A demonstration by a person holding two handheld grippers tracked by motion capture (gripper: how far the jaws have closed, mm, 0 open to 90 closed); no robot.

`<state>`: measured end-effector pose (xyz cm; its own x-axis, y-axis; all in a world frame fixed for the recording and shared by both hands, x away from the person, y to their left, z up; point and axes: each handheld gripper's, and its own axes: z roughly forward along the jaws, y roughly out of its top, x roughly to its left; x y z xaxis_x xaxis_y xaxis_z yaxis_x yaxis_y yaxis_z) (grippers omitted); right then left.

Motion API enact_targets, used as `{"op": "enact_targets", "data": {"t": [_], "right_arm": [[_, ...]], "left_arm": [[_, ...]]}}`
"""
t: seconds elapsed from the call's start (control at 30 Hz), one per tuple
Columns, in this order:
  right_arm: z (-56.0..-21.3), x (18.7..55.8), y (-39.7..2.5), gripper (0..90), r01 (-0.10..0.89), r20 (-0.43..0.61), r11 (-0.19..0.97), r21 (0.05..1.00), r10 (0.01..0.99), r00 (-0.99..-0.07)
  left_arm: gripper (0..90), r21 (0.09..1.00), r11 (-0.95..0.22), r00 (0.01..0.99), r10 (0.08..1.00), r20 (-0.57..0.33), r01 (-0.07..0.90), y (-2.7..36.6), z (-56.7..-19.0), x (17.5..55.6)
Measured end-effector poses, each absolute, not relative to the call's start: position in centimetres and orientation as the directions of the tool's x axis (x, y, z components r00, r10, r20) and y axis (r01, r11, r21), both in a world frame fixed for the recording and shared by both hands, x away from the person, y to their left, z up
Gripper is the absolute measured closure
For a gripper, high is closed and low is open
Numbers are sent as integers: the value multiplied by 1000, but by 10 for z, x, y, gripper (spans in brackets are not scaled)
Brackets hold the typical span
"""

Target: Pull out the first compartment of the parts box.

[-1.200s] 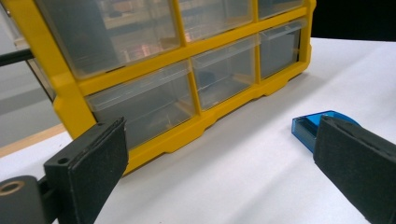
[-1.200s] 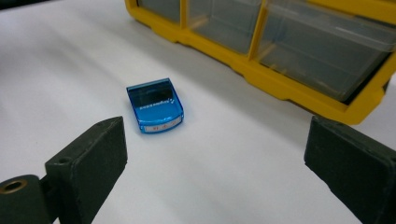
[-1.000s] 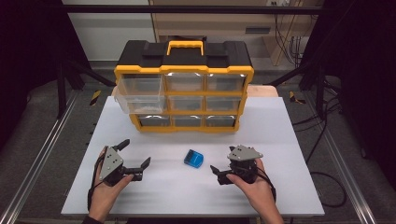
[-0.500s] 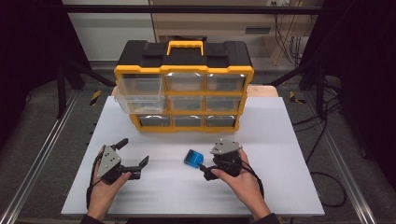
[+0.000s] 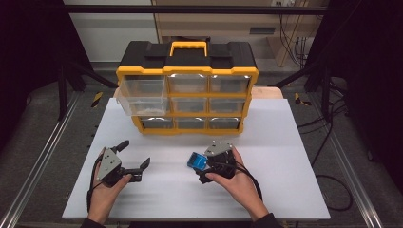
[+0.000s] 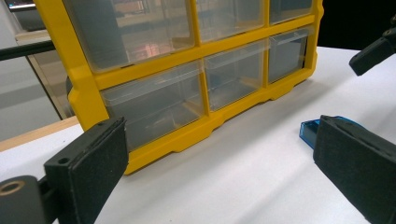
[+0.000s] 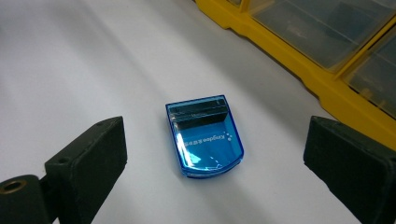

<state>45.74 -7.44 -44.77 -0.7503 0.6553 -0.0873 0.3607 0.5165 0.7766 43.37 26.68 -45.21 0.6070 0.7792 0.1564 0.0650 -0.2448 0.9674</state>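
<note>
The small blue case point(image 7: 204, 136) lies flat on the white bench point(image 7: 70, 60) at the centre of the right gripper view, which alone shows its detail: translucent blue plastic, one end squared with a darker band, the other rounded, and a line of white lettering too small to read fully. The right gripper point(image 7: 215, 163) stands over it with its fingers point(image 7: 88, 158) spread wide on either side, touching nothing. In the high view the case point(image 5: 195, 160) sits low centre, just left of that gripper point(image 5: 209, 166), probably partly under it. The left gripper view catches only the case's corner point(image 6: 309, 132) at right, beside one finger. The left gripper point(image 5: 134, 159) rests lower left, open and empty. The yellow drawer organizer point(image 5: 187, 90) stands behind.
</note>
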Motion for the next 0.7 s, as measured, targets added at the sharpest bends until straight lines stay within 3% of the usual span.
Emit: {"op": "enact_targets", "data": {"t": [0.7], "right_arm": [[-451, 466, -57, 94, 397, -53, 566, 722, 618, -784]], "left_arm": [[39, 972, -228, 604, 784, 146, 61, 266, -453, 434]]}}
